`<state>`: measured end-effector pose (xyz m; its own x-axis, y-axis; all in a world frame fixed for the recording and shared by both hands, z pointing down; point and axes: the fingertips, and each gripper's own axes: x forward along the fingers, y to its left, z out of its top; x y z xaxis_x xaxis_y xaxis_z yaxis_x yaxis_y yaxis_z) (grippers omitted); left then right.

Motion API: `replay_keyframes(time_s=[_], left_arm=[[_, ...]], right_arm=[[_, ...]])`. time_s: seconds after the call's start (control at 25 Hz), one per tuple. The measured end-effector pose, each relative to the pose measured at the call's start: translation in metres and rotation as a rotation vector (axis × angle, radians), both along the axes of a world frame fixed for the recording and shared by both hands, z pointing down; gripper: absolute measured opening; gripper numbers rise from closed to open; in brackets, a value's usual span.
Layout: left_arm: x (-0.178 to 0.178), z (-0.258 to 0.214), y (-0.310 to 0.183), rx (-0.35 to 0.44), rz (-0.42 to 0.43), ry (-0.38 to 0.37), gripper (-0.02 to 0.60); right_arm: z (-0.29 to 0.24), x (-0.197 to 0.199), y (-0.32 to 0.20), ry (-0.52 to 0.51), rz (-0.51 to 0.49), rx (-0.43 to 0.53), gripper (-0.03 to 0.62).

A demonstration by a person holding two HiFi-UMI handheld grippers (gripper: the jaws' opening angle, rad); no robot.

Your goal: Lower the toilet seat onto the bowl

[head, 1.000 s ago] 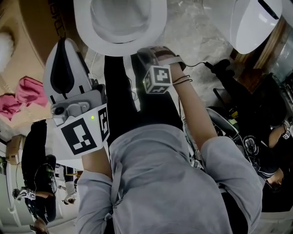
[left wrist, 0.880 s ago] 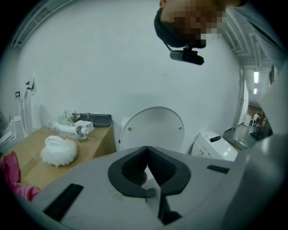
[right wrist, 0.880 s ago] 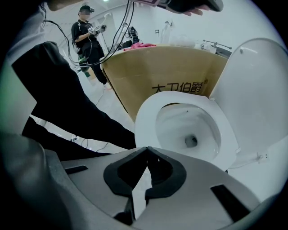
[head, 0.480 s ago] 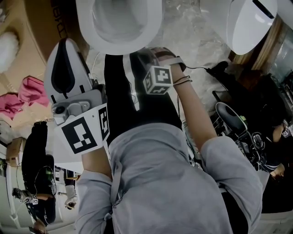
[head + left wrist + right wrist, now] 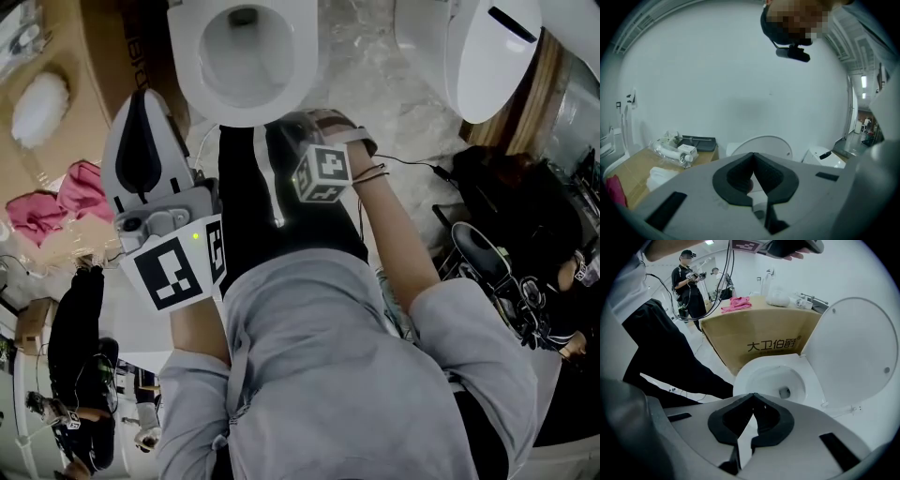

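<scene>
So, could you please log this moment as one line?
left gripper: jaws shut, empty | right gripper: jaws shut, empty | white plastic toilet seat: upright, not lowered | white ceramic bowl: open

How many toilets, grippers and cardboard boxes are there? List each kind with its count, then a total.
Toilets: 2
Grippers, left and right: 2
Cardboard boxes: 1
Total: 5
</scene>
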<state>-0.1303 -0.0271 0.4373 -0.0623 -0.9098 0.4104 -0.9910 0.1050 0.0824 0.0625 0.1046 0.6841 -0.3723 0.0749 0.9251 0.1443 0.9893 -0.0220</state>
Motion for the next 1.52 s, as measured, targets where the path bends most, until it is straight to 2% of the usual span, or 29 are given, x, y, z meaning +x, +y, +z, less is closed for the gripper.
replay_keyframes(time_s=[0.52,0.92,1.16,1.52], left_arm=[[-0.004,-0.068,-0.018,0.073,-0.006,-0.032,0.0],[-0.003,-0.118,-0.022,0.116,-0.009,-0.057,0.0],[-0.002,-0.149,-0.022,0.146,-0.012,-0.084,0.0],[-0.008,-0.19,-0.005,0.219,-0.011,-0.082,0.0]], right_arm=[[-0.063,-0.02,-0.031,-0.047,0.003,0.054,0.0],[-0.13,-0.045,-0.063,-0.129,0.025,0.1,0.0],[-0.18,-0.065,-0.095,-0.227,0.083,0.131,0.0],[-0.256,-0.101,-0.113,-0.358,0.089,0.24,0.0]])
